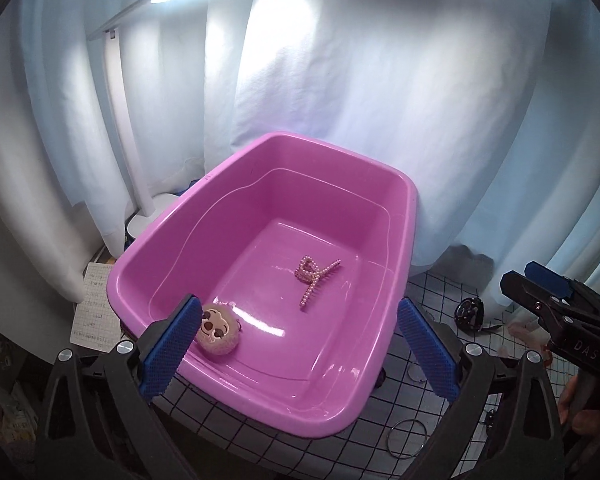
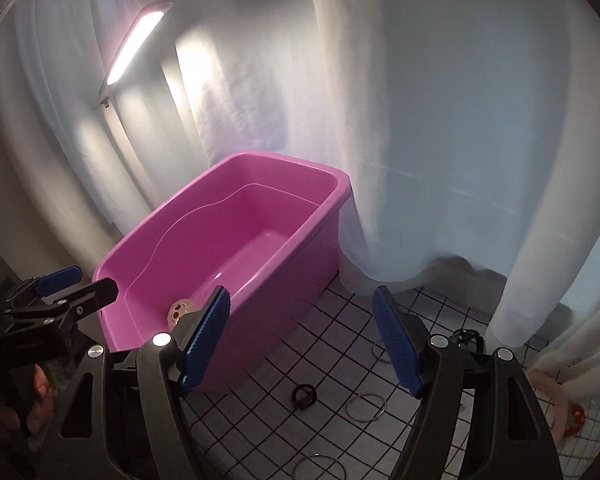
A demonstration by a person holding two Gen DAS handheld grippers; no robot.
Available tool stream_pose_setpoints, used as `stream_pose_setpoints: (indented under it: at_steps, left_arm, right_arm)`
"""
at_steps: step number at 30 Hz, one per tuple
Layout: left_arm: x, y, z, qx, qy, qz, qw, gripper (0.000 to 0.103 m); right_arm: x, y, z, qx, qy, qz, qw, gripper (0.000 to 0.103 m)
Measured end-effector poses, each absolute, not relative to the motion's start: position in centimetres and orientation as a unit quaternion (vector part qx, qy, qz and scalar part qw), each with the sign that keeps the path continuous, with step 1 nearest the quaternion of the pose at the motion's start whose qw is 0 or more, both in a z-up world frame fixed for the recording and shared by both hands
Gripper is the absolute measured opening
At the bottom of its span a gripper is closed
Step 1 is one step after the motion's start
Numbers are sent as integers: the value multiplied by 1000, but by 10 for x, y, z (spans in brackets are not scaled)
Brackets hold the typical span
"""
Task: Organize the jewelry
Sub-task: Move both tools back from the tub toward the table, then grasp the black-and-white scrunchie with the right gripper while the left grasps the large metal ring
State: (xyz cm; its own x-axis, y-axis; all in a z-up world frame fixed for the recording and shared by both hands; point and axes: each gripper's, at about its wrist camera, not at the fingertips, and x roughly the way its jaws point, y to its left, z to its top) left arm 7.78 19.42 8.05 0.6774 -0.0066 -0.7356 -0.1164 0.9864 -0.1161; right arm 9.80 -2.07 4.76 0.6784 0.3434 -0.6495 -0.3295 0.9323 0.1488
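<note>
A pink plastic tub (image 1: 204, 248) stands on a black-checked white cloth (image 1: 440, 300). A pink pearl hair clip (image 1: 315, 281) lies on its floor, and a round plush face (image 1: 218, 332) rests near the front wall. My left gripper (image 1: 300, 346) hovers open over the tub's near side with nothing between its blue pads. In the right wrist view, my right gripper (image 2: 300, 342) hangs open and empty beside the tub (image 2: 300, 264), above the cloth. Loose pieces lie on the cloth: a black ring (image 2: 304, 396), a silver hoop (image 2: 366, 406) and a black watch (image 2: 466, 338).
White curtains (image 1: 340, 80) hang close behind and to the right of the tub. A lit desk lamp (image 2: 134, 44) stands at the back left, with a sheet of squared paper (image 1: 94, 308) left of the tub. A pinkish object (image 2: 556, 408) lies at the far right.
</note>
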Motion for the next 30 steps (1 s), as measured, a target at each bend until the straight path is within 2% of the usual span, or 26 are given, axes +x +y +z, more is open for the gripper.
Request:
stream_pose_setpoints:
  at_steps: [8, 16, 30]
  left_arm:
    - [36, 112, 66, -72, 402, 3, 913, 97]
    - [-2, 42, 3, -87, 446, 41, 890, 97]
    - [-30, 15, -109, -77, 505, 86, 856, 97]
  right_arm:
    - [26, -154, 15, 18, 374, 89, 923, 71]
    - [-22, -251, -39, 7, 419, 64, 906, 71]
    - [-33, -212, -124, -31, 451, 161, 877, 71]
